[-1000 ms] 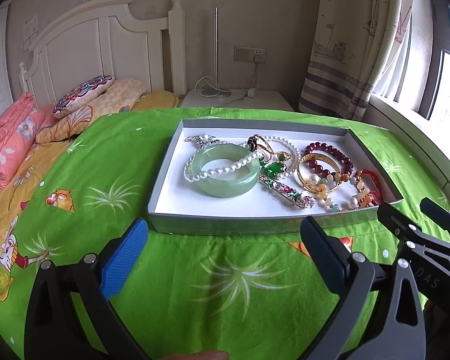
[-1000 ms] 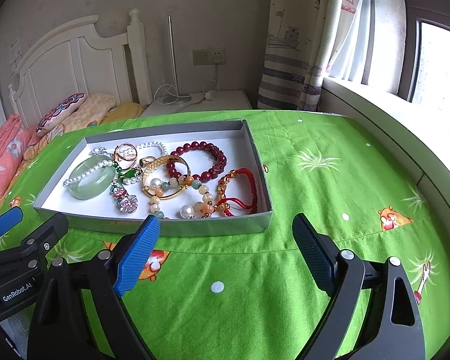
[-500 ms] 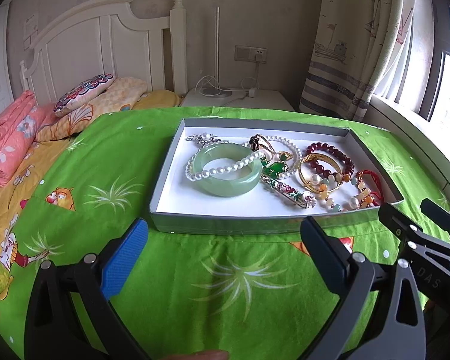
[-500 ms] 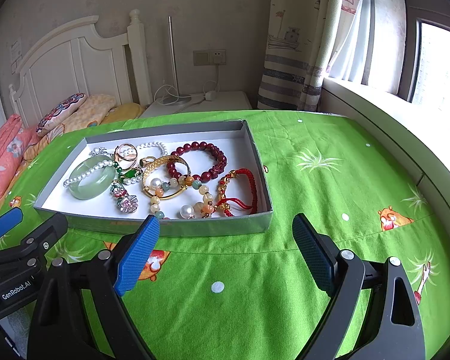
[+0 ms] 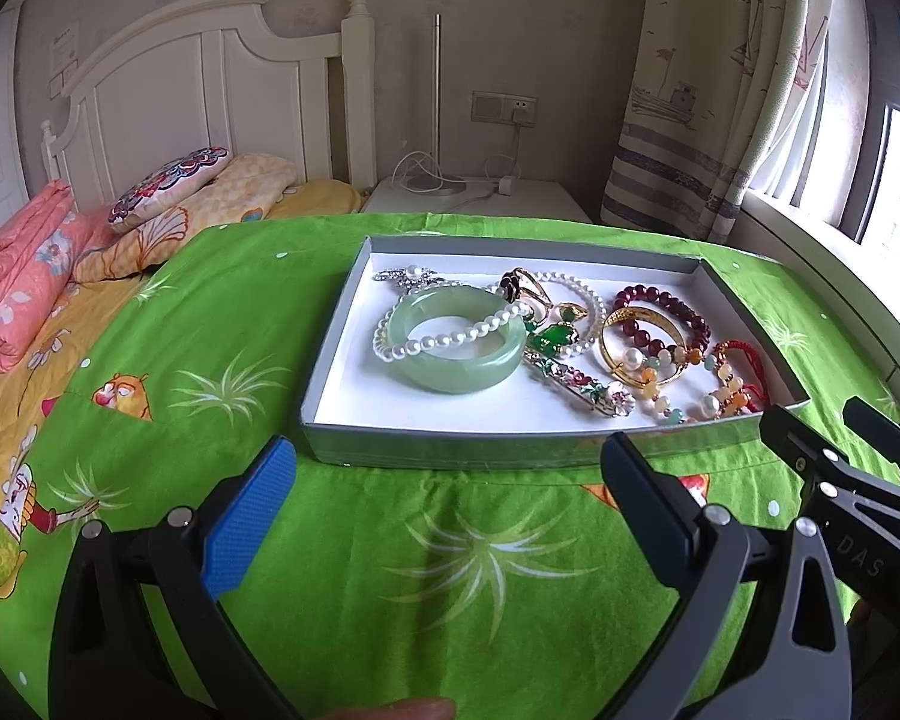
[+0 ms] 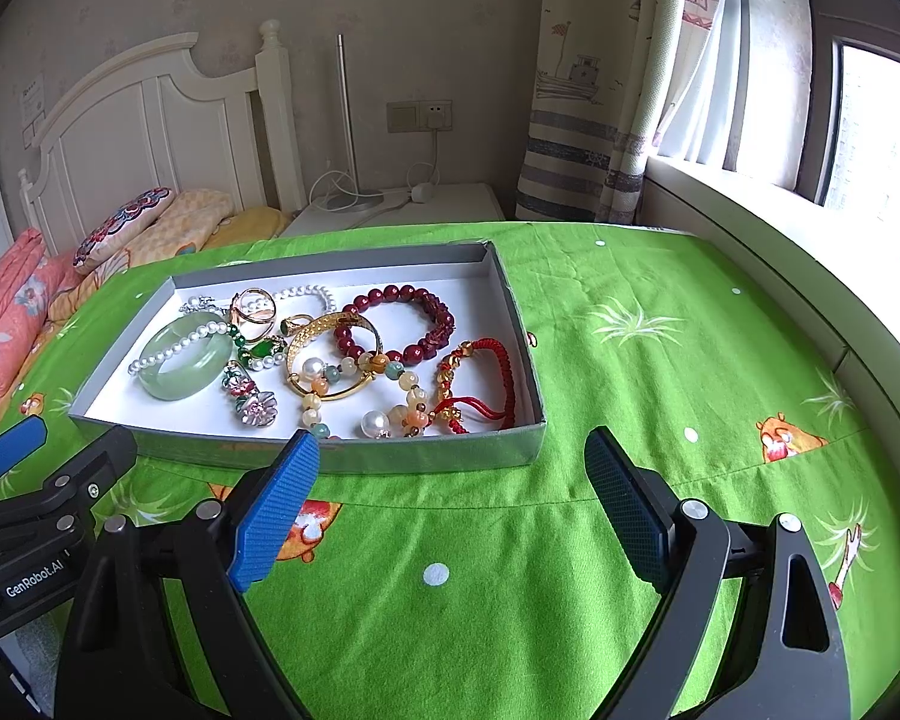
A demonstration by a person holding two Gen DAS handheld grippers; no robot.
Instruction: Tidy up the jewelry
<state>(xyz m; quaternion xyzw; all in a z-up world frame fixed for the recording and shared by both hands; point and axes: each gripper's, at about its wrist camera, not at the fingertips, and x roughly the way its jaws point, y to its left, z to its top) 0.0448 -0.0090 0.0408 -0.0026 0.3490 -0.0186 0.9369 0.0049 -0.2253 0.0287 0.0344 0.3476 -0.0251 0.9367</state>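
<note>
Left wrist view shows almost nothing changed over the last second: my left claw (image 5: 447, 501) and right claw (image 6: 453, 501) hang spread and empty, near the tray (image 5: 510, 450) where jewelry (image 5: 570, 342) lies tangled.

**Bedroom around the green cloth**

A bright green cloth (image 5: 282, 312) printed with white grass tufts and cartoon animals covers the tabletop. Behind it stands a white headboard (image 5: 168, 96) with a turned post. On the bed lie a folded pink quilt (image 5: 12, 276), a yellow patterned pillow (image 5: 210, 204) and a small embroidered cushion (image 5: 168, 180). A white nightstand (image 6: 414, 210) carries a slim metal lamp (image 6: 345, 120) and coiled white cables. A charger sits plugged into the wall socket (image 6: 435, 115). Curtains (image 6: 594, 78) printed with boats hang beside the window (image 6: 882, 132).
</note>
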